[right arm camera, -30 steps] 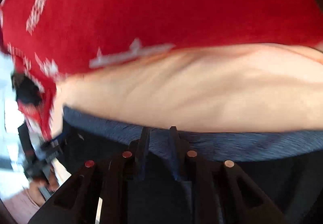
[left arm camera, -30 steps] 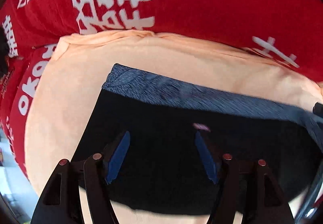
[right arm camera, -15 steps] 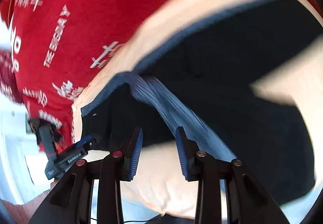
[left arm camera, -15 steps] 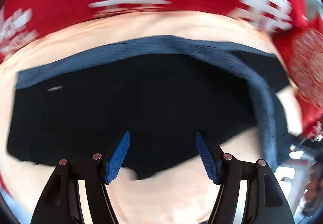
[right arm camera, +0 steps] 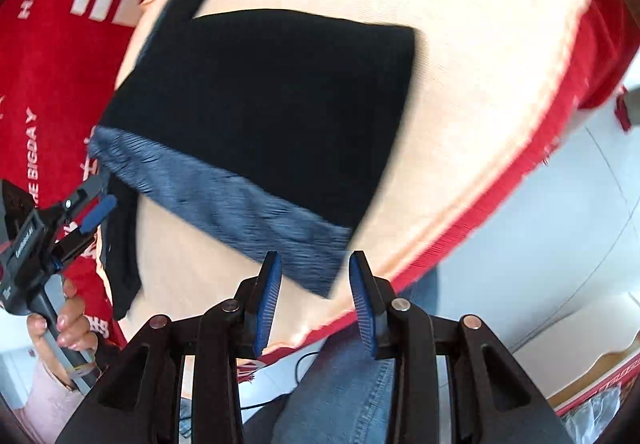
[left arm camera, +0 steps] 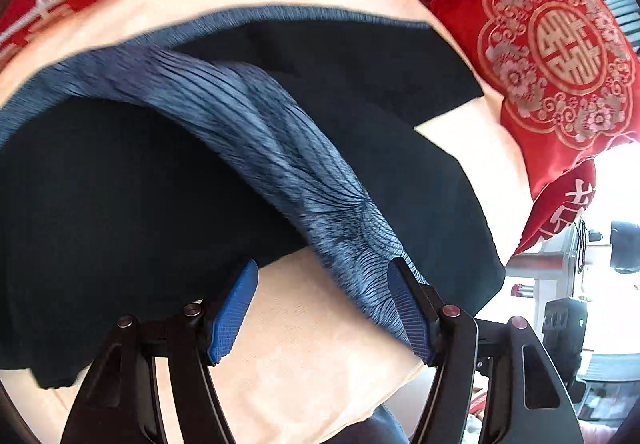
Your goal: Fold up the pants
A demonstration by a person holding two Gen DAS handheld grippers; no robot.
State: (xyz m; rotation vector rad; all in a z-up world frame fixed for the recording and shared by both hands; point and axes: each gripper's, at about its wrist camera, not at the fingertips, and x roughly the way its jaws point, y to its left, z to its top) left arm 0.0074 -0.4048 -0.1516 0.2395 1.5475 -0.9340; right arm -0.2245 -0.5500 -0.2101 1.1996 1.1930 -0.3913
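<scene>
The black pants [left arm camera: 120, 196] with a blue-grey ribbed waistband [left arm camera: 304, 172] lie folded on a peach cloth [left arm camera: 312, 356]. In the right wrist view the pants [right arm camera: 272, 100] show as a folded black panel with the waistband [right arm camera: 224, 204] along its near edge. My left gripper [left arm camera: 320, 308] is open and empty, its blue pads [left arm camera: 236, 308] over the near edge of the pants beside the waistband. It also shows in the right wrist view [right arm camera: 90, 204], held by a hand at the waistband's left end. My right gripper [right arm camera: 314, 296] is open and empty just off the waistband's near corner.
A red blanket with white lettering [right arm camera: 52, 56] lies under the peach cloth. A red embroidered cushion [left arm camera: 556, 56] sits at the right. The bed edge [right arm camera: 460, 240] runs close in front, with the person's jeans [right arm camera: 340, 384] and white floor beyond.
My right gripper has let go of the waistband and drawn back to the near corner. The waistband section now lies folded across the pants. Both views swung sideways.
</scene>
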